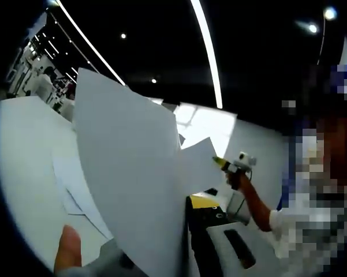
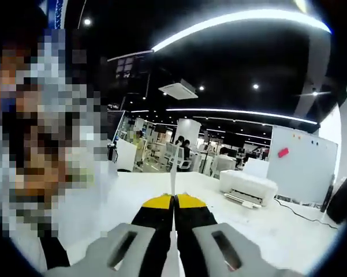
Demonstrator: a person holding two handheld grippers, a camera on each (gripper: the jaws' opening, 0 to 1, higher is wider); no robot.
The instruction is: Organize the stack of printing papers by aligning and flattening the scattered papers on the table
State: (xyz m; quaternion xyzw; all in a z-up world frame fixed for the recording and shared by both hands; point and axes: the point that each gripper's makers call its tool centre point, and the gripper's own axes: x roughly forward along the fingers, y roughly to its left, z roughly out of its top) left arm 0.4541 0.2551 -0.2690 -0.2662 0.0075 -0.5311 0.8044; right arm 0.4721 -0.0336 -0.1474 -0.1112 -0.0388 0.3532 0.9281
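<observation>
In the left gripper view, your left gripper (image 1: 187, 202) has a big white sheet of paper (image 1: 127, 173) pinched between its fingers, so it's clamped on that sheet. The sheet stands up on edge and covers most of the middle of the view. One yellow-tipped finger (image 1: 203, 202) pokes out to the right of it; the other finger is hidden behind the paper. A second sheet (image 1: 199, 164) sticks up just behind the first, and the other gripper (image 1: 219, 161) has hold of its far corner. You can see your hand (image 1: 237, 179) wrapped around that gripper. Down on the white counter (image 1: 23, 173), to the left of the lifted sheet, more loose papers (image 1: 75, 196) lie flat and a bit fanned out, overlapping each other. A thumb (image 1: 67, 248) shows at the bottom left.

In the right gripper view, your right gripper (image 2: 174, 202) has its yellow-tipped fingers (image 2: 159, 202) squeezed together on a thin sheet edge (image 2: 172, 167), seen edge-on as a white line rising between them. Past it there's a white printer (image 2: 247, 187) sitting on the counter (image 2: 277, 231) off to the right, well apart from the gripper, with a whiteboard (image 2: 303, 164) behind it.
</observation>
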